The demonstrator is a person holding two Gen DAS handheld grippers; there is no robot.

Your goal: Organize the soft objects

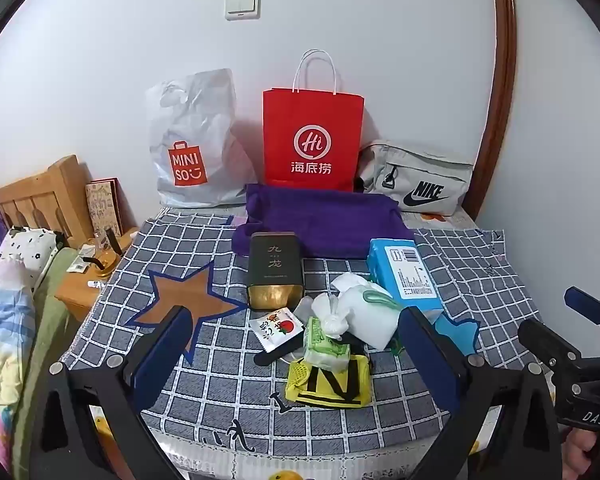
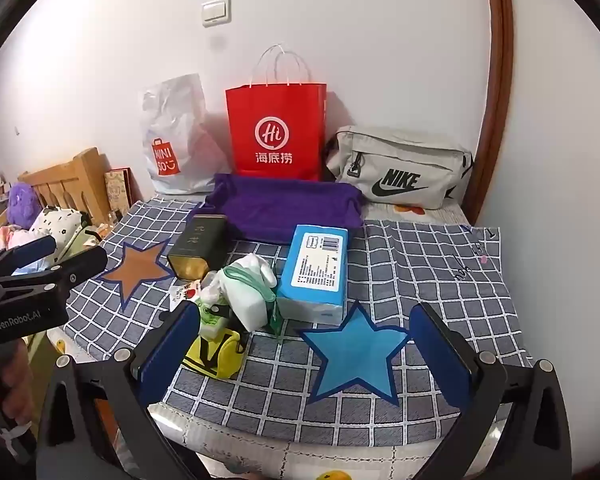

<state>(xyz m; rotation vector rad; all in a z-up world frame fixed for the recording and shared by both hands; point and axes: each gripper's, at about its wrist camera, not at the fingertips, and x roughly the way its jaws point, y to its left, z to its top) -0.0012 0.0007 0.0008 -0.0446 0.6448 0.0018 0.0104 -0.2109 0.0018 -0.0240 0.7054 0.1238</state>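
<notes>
A heap of small things lies mid-table: a yellow pouch with black stripes, a green tissue pack, a white pouch with a green cord, a snack packet, a blue tissue pack and a dark tin. Behind them lies a purple cloth. My left gripper hangs open above the heap, touching nothing. Over the blue star my right gripper is open and holds nothing.
A Miniso plastic bag, a red paper bag and a grey Nike bag stand against the wall. A checked cloth with a brown star covers the table. Bedding and a wooden headboard are at left.
</notes>
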